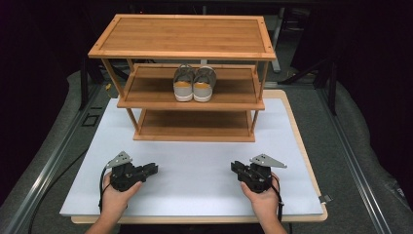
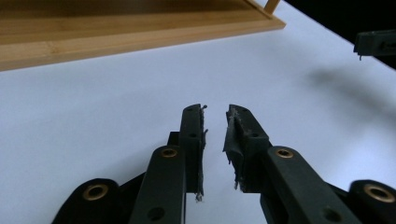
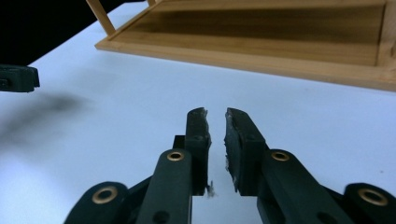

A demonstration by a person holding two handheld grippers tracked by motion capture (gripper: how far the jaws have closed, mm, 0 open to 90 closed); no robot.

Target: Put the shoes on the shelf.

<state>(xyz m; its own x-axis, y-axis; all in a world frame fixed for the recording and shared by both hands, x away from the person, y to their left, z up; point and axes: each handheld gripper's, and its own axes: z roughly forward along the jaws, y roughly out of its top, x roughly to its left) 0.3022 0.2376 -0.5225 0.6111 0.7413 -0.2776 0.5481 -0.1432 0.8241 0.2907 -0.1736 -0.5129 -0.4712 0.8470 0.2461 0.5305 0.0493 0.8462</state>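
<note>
White board on a dark-room table, wooden shoe rack standing at its far end. Pair of grey shoes side by side on the middle shelf. Left gripper and right gripper low near the board, jaws slightly apart, empty. Risk: narrow gaps catching a shoe's edge, dragging it off the shelf.

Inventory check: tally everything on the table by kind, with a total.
Shoes: 2, side by side on the middle shelf
Wooden shoe rack: 1
White mat: 1
Grippers: 2, left gripper and right gripper, both empty
Total: 6
</note>
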